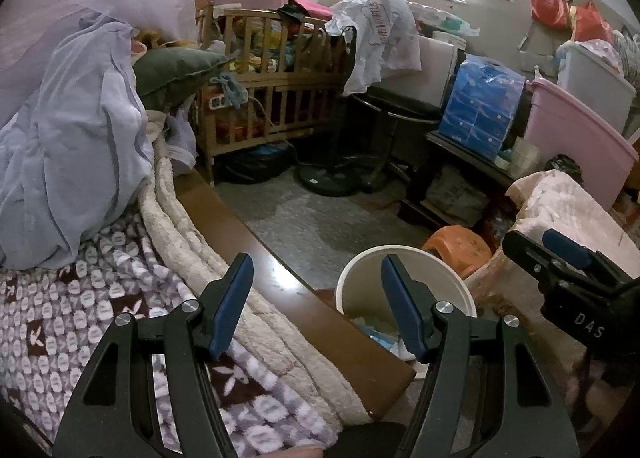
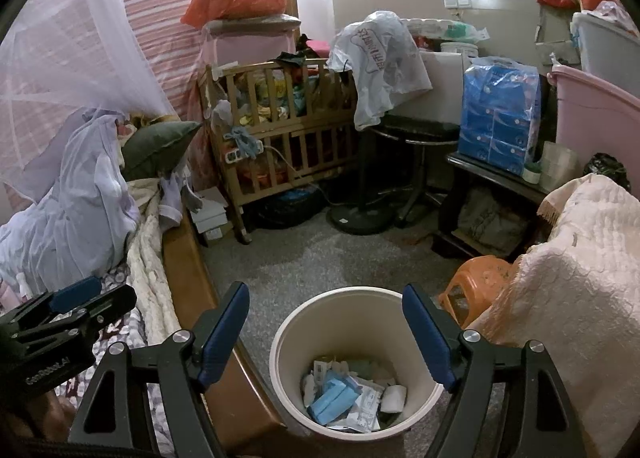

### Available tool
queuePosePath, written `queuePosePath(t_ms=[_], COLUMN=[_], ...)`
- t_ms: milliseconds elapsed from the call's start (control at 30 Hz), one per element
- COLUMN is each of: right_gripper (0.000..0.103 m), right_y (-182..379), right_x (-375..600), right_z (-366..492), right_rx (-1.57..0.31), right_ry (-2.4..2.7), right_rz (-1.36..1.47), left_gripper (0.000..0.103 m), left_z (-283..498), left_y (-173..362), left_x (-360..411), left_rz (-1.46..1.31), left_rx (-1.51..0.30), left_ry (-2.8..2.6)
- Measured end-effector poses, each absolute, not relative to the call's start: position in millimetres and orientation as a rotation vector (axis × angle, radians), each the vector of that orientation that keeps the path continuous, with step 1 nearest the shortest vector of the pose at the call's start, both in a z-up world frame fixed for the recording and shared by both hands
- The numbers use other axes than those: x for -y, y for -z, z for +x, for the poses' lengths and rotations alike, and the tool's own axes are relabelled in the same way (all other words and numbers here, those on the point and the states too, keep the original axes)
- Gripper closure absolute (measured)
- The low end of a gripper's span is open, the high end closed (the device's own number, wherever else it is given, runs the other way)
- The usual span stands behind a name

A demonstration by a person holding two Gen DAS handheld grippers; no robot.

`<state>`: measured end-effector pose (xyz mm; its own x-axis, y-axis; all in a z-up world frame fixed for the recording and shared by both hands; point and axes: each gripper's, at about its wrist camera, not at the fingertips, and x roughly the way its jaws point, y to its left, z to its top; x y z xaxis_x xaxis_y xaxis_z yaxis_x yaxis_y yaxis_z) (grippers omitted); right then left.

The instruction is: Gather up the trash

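Trash [image 2: 352, 394] (blue packet, wrappers, tissue) sits inside the cream bin [image 2: 288, 342] on the floor, just right of the bed edge — right gripper [image 2: 326, 338] above it and left gripper [image 1: 316, 306] both gaping, nothing held.

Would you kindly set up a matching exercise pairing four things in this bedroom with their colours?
Things:
1. trash bin
2. stool
3. tissue pack
4. tub

Colours:
A. blue
B. pink
C. cream
D. orange

Pairs: 1-C, 2-D, 3-A, 4-B
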<state>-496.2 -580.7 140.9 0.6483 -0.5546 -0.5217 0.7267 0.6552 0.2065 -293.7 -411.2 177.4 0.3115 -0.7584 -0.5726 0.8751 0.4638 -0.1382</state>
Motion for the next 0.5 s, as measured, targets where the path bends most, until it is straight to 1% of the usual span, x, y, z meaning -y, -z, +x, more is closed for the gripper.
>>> queuePosePath(t_ms=[500], right_gripper=[0.025], right_y=[-141.1], right_x=[581.2], right_z=[-496.3], right_rx=[-0.439], right_ry=[0.751], right_rz=[0.425], left_gripper=[0.038], left_z=[-294.4], left_y=[-176.9], left_x=[411.9], left_rz=[0.214], left_rx=[-0.626], left_ry=[1.08])
